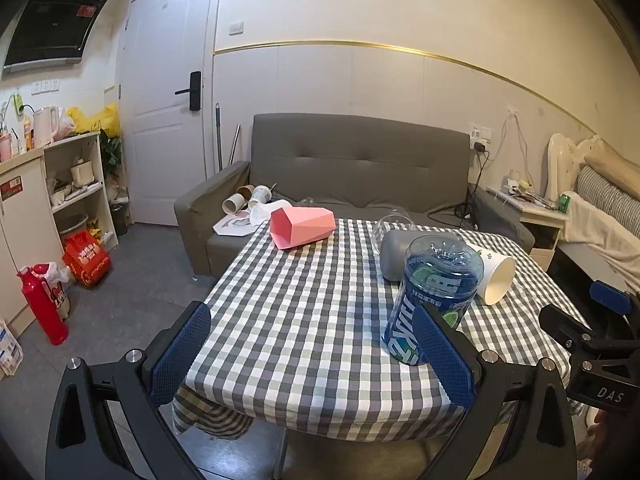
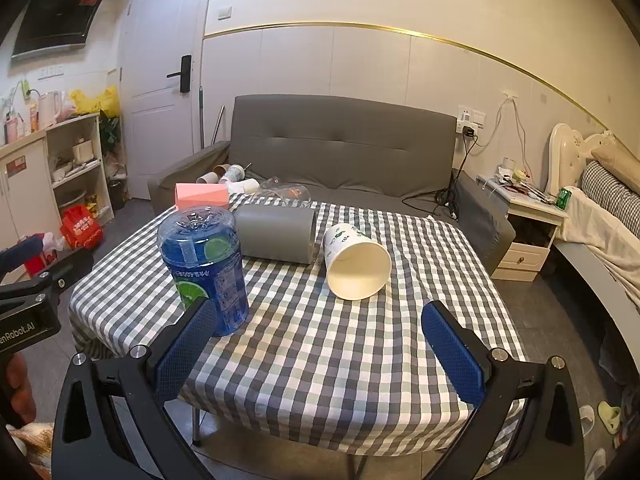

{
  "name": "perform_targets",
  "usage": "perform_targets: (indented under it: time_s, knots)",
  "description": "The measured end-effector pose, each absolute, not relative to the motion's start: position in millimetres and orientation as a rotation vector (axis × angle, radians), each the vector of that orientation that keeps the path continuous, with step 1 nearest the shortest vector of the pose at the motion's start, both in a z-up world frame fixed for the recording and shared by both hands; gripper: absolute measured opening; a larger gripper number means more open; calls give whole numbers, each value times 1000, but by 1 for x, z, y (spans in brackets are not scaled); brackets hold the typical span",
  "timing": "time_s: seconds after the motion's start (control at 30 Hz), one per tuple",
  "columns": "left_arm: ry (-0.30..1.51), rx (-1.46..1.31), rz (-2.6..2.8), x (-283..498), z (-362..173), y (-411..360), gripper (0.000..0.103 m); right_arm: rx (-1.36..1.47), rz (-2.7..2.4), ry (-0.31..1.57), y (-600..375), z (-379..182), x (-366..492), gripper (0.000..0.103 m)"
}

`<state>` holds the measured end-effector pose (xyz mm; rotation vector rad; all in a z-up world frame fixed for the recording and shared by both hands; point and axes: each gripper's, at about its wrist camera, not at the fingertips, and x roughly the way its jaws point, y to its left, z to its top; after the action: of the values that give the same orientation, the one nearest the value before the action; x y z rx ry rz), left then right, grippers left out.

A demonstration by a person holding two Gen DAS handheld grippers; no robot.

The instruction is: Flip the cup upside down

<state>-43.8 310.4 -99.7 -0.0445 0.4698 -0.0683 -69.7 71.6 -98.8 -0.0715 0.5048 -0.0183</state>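
While both tools gape empty, right tool faces white paper cup lying sideways ahead on checked counter; left tool idle. Risk: rolling away, crushing thin wall, nudging blue plastic bottle-cup at left finger.

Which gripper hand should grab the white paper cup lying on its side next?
Probably the right gripper. It is open, and the white paper cup lies almost straight ahead of it with bare tablecloth between. From the left gripper, the blue cup stands in the way.
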Motion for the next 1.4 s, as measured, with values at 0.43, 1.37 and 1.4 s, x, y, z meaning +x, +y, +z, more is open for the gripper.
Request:
perform_targets:
  time_s: [0.43, 1.37, 1.4]
  knots:
    - [476, -40, -59, -45, -100, 311, 103, -75, -14, 508, 75, -99, -69, 103]
    - [480, -42, -56, -44, -101, 310, 103, -56, 1, 514, 76, -101, -71, 103]
    - [480, -41, -56, -45, -101, 310, 103, -57, 1, 514, 76, -101, -71, 103]
